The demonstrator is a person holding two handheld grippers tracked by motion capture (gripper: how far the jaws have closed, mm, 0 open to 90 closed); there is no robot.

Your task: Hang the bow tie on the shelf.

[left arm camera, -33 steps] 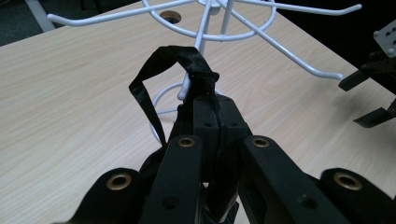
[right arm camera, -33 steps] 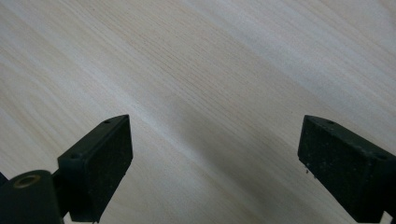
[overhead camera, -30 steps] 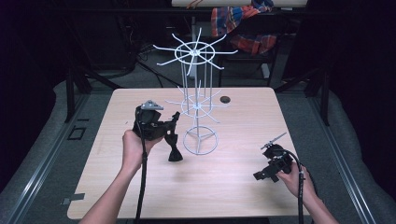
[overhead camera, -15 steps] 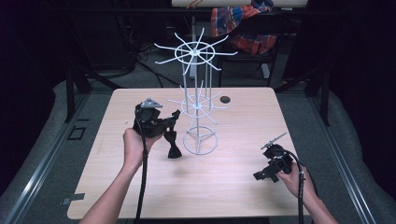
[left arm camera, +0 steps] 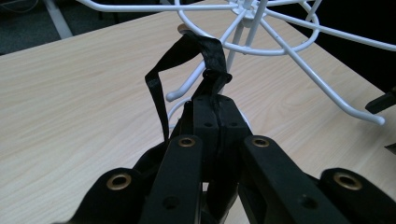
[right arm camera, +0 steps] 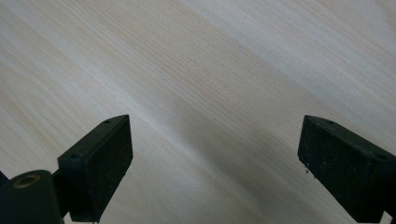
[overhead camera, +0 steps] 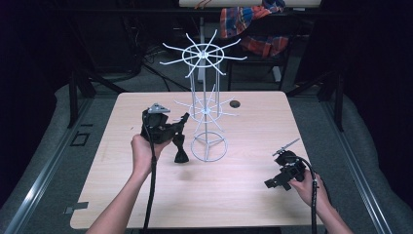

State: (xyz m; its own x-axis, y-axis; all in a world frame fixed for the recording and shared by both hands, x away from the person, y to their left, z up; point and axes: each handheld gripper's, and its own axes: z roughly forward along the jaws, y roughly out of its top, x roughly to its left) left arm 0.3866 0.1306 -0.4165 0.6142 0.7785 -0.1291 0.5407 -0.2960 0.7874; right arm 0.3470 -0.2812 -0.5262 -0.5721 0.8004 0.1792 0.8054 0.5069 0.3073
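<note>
Light wood table (overhead camera: 234,195), rounded corners, pale grain running across; small dark round hole (overhead camera: 235,104) near its far edge. Dark grey floor (overhead camera: 48,161) around the table, with a metal rail (overhead camera: 44,168) along the left side. Black frame legs (overhead camera: 80,92) stand behind the table. Beyond the far edge, red-and-blue plaid cloth (overhead camera: 253,24) hangs in the dim background.

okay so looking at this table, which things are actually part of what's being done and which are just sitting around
In use:
- black fabric bow tie with strap, pinched in the shut left gripper
- white wire display rack with radiating hooks, the strap looped by one lower hook

Lying about:
- small dark round object on the light wooden table
- plaid cloth behind the table
- right gripper, open, holding nothing
</note>
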